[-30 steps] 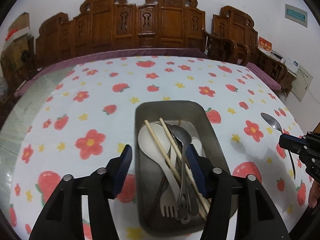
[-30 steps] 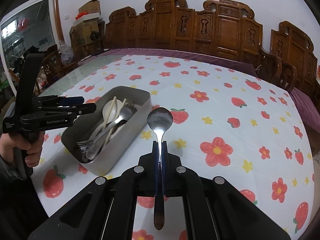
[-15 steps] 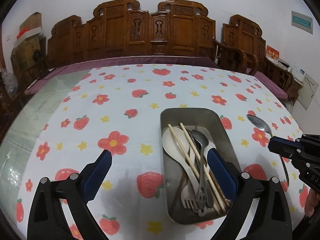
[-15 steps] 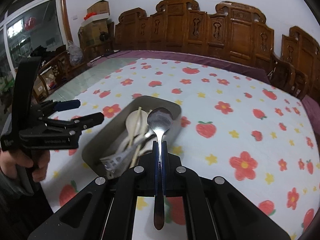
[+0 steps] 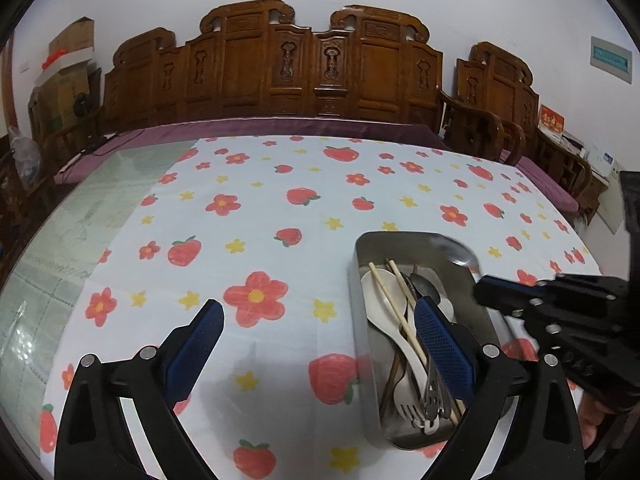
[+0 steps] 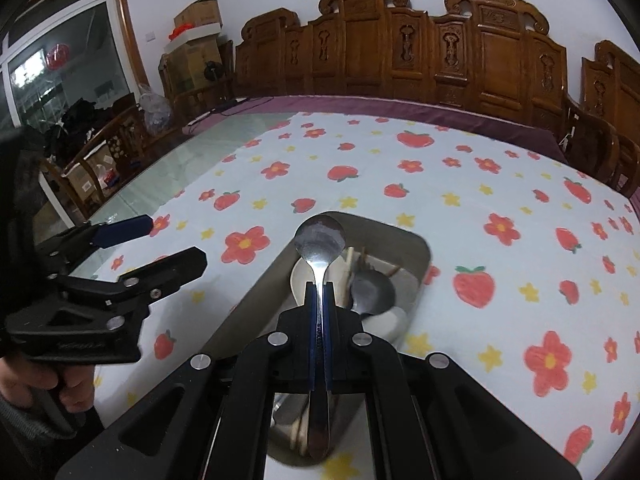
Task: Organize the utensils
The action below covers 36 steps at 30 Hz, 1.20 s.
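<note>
A metal tray (image 5: pixel 359 320) stands on the strawberry tablecloth and holds a white spoon (image 5: pixel 380 292), chopsticks (image 5: pixel 394 308), a white fork (image 5: pixel 408 404) and metal cutlery. My right gripper (image 6: pixel 319 292) is shut on the handle of a metal spoon (image 6: pixel 320 238), whose bowl hangs over the tray (image 6: pixel 416 240). In the left wrist view that spoon (image 5: pixel 456 252) and the right gripper (image 5: pixel 486 286) reach in over the tray's right side. My left gripper (image 5: pixel 318 312) stands open and empty, left of the tray, its right finger over the tray. The right wrist view shows the left gripper (image 6: pixel 172 242) held by a hand.
The tablecloth (image 5: pixel 280 200) covers most of a glass-topped table; bare glass (image 5: pixel 80 240) shows at the left. Carved wooden chairs (image 5: pixel 320 68) line the far edge. Cardboard boxes (image 6: pixel 196 40) stand in the back left corner.
My left gripper has opened wide and drawn back leftward from over the tray. My right gripper has carried the metal spoon leftward until it hangs above the tray.
</note>
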Tool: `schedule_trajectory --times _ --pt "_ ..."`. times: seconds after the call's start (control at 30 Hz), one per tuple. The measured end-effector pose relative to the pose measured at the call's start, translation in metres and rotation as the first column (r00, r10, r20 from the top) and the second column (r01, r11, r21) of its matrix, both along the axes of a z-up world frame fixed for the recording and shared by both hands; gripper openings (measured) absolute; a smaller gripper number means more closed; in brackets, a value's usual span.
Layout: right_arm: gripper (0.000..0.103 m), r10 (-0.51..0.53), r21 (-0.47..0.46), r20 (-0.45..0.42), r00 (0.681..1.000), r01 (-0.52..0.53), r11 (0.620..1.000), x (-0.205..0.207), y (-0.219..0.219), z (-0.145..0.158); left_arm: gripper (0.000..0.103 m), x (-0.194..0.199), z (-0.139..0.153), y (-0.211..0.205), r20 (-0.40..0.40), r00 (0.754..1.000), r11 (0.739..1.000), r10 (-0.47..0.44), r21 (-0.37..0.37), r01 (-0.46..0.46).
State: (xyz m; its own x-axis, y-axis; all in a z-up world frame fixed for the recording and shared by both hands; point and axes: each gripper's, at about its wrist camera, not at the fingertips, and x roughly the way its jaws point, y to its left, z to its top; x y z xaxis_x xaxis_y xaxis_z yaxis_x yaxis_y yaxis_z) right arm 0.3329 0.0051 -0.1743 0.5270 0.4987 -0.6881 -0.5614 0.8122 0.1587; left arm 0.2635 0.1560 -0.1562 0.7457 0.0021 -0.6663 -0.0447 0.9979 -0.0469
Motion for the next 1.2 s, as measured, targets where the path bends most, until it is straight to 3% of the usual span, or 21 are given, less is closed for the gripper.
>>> schedule_trajectory --times 0.47,0.93,1.0,1.13,1.2 --pt "0.004 -0.042 -0.001 -0.102 0.994 0.043 0.999 0.017 0.018 -0.048 0.092 0.002 -0.006 0.008 -0.02 1.0 0.999 0.024 -0.023 -0.025" --pt "0.006 -0.044 -0.002 -0.023 0.999 0.044 0.999 0.0 -0.001 -0.028 0.092 -0.002 -0.001 0.002 -0.006 1.0 1.0 0.023 -0.003 -0.023" --pt "0.019 -0.06 0.003 0.007 0.998 0.06 0.998 -0.011 -0.014 -0.018 0.092 -0.006 0.003 -0.004 -0.001 1.0 1.0 0.021 0.002 -0.021" --pt "0.027 -0.1 0.014 0.051 0.994 0.099 0.995 -0.034 -0.043 0.005 0.092 -0.019 0.011 -0.022 0.013 1.0 1.0 0.009 0.006 -0.009" --pt "0.038 -0.121 0.023 0.062 0.991 0.12 0.993 -0.044 -0.057 0.014 0.092 -0.026 0.014 -0.033 0.008 1.0 1.0 -0.001 0.012 0.001"
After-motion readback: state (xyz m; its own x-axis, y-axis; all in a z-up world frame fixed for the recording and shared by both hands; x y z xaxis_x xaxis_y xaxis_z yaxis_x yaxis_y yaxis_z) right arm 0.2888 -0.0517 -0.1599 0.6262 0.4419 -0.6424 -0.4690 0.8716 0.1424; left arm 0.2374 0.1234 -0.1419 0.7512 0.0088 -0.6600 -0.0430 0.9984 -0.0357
